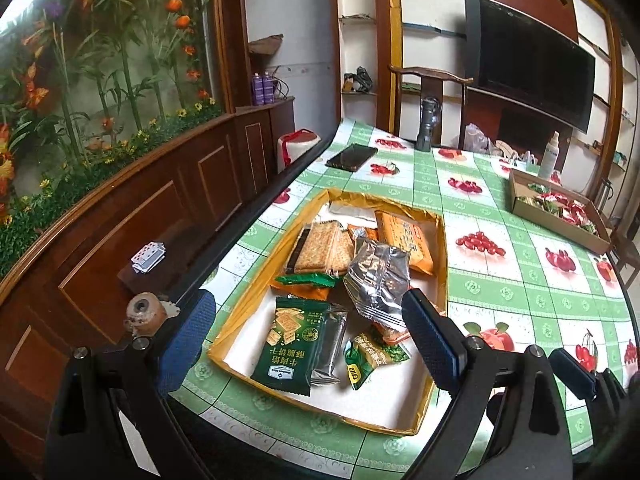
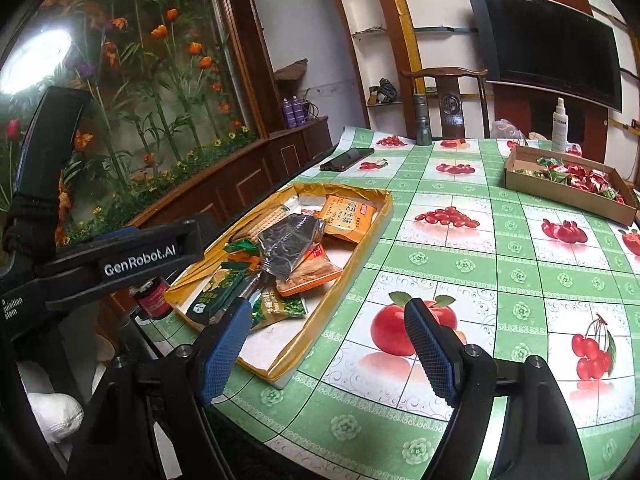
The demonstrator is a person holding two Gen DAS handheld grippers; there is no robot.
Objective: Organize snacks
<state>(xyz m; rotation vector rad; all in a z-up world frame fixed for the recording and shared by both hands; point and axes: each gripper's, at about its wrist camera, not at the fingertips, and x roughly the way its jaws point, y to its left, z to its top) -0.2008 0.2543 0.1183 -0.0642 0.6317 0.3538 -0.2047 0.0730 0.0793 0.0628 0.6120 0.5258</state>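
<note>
Blue-padded fingers (image 1: 430, 344) of the left gripper (image 1: 308, 336) stand wide apart over the near end of the gold-rimmed tray (image 1: 442, 248), released and grasping nothing. Between and just beyond them, inside the tray, lies a dark green cracker packet (image 1: 290, 346), with a small green packet (image 1: 370, 356) just to its right. A crumpled silver packet (image 1: 378, 276) rests on top of the pile at the tray's middle, touching the orange packets beneath it. Toward the tray's far end sit a clear-wrapped stack of crackers (image 1: 320, 246) and a large orange packet (image 1: 406, 240).

Right gripper (image 2: 330, 346): held beside the tray's right wall, over the apple printed on the green checked tablecloth (image 2: 460, 264); its pads are spread, released, and hold nothing. Seen from this camera the tray (image 2: 362, 248) lies to the left of the gripper, the silver packet (image 2: 290, 246) again uppermost in the heap.

Well beyond the tray, at the table's far right, a cardboard box (image 2: 568, 194) holds red and green wrapped sweets, with a white spray bottle (image 2: 560, 126) behind it. A black phone (image 1: 352, 156) lies past the tray's far end near the table's left edge, and a grey flashlight (image 1: 426, 128) stands upright beyond it.
</note>
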